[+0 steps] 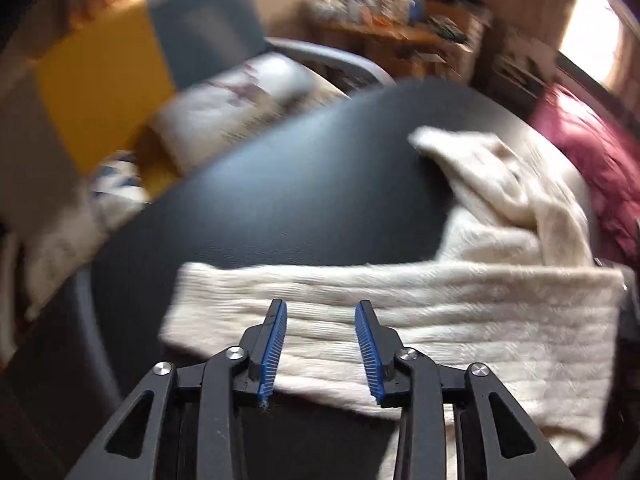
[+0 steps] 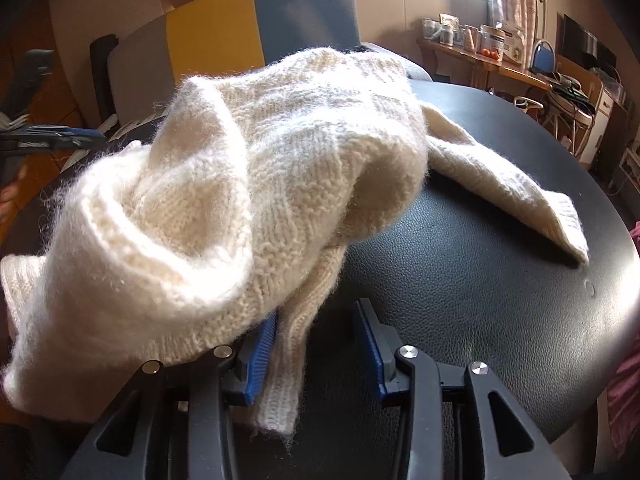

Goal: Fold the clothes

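Nearest, the left tool hangs with jaws apart over a flat band of the cream fuzzy knitted sweater; the right tool gapes, knit draped across one jaw; beyond, the sweater heaps rumpled on the round black leather-textured table, one sleeve trailing; folding seems barely begun.

Bare black table lies open ahead and left of the left tongs. The heaped cream sweater blocks the right tongs' left; tabletop to their right is free.

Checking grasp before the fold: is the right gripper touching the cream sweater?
Touching. The right wrist view shows the sweater draped over the open right gripper, against one finger.
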`<state>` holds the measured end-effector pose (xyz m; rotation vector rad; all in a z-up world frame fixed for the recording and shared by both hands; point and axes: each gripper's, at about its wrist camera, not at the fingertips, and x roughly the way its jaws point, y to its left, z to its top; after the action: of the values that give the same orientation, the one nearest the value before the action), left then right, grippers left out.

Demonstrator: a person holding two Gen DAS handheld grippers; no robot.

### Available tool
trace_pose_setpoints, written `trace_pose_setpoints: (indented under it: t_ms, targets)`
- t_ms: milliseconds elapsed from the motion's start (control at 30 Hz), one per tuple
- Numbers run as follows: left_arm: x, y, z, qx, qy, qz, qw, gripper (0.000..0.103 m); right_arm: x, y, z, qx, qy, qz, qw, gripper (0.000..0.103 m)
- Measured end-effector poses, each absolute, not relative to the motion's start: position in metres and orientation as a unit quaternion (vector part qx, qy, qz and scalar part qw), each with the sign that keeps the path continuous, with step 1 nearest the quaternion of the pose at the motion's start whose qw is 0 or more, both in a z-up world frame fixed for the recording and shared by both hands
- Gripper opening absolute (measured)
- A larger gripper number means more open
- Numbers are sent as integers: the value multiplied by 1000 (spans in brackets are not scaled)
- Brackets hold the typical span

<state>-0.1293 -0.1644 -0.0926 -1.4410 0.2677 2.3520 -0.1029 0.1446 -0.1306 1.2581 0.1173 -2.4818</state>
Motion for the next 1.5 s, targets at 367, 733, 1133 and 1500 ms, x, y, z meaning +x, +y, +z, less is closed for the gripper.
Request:
trace_pose_setpoints:
  t_ms: [367, 733, 1133, 1500]
  targets:
    - [-155, -156, -142, -572, 102, 798, 161, 76, -87, 146, -136, 423, 49, -886, 185, 46]
    - [-97, -211, -99, -496, -144, 844, 145, 12, -94, 144, -133, 442, 49, -877, 181, 47]
    - [-6, -409, -9, -346, -360, 867, -6, 12, -81, 133, -101, 428, 43, -873, 231, 47]
    - [55, -480, -14, -327, -398, 853, -86, 12, -42, 51, -94, 436, 138, -814, 358, 47]
